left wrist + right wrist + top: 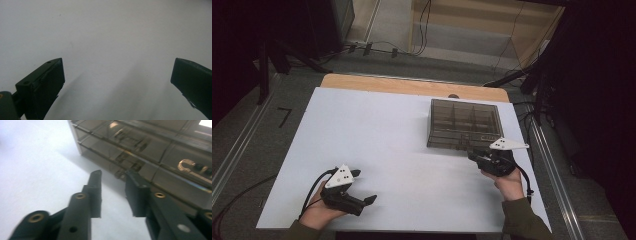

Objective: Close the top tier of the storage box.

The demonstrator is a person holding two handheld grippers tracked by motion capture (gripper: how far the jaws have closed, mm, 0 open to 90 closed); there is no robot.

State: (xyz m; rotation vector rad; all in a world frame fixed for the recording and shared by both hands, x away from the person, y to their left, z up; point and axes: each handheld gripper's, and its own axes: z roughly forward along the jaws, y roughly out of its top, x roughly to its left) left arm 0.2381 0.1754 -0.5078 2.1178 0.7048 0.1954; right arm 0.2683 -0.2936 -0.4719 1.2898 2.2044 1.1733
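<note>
Smoky plastic compartment box (464, 124), no legible label, right hand-held gripper (473, 154) beside it

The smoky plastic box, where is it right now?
In the high view the box sits far right on the white table, just beyond the right gripper.

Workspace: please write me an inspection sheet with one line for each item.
Surface: white board on a wooden table, bare around the box.
Job's things: smoky clear compartment box, lid shut, at the far right of the board; small parts inside, too small to name.
Clutter: nothing seen.
Grippers: left gripper jaws wide apart over bare board; right gripper jaws apart, nothing between them, at the box's near edge.
Cables: one trails from each gripper; more on the floor.
Surroundings: grey floor, dark stands.
</note>
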